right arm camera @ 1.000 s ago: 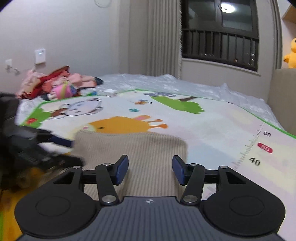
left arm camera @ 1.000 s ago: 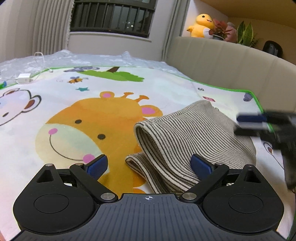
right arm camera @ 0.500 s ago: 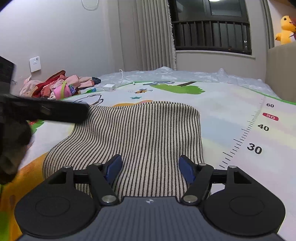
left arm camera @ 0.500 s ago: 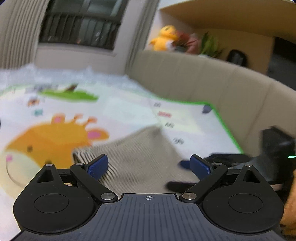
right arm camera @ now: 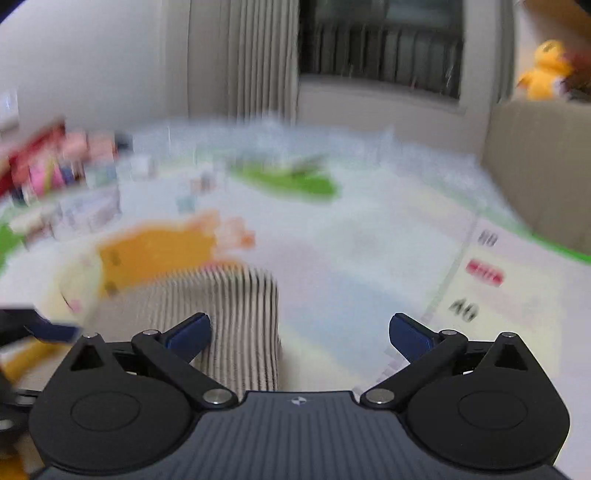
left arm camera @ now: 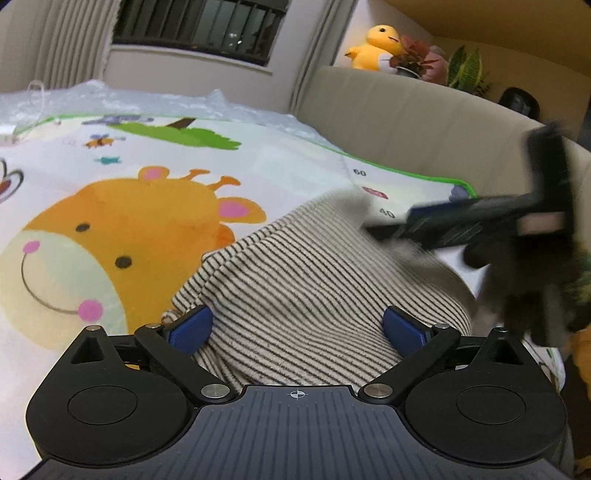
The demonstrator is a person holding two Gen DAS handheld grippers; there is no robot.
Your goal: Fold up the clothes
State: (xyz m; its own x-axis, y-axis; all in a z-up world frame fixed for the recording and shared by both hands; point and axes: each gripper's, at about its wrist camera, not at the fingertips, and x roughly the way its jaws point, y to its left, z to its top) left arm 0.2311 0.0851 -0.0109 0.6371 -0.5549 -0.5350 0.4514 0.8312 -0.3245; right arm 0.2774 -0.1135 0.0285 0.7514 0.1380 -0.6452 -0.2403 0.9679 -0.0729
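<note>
The striped knit garment (left arm camera: 317, 295), soft, light and floppy by its look, lay folded on the play mat (left arm camera: 110, 177) between the wide-apart left claw (left arm camera: 297, 326), while the right claw (right arm camera: 299, 332), just opened wide, held nothing; a doubled edge seemed the surest hold.

Both wrist cameras ride low behind their fingers, angled down across the giraffe play mat (left arm camera: 122, 236) toward the barred window (left arm camera: 199, 26) at 12 o'clock; each sees the striped garment (left arm camera: 314, 288) close up, the right view blurred.
</note>
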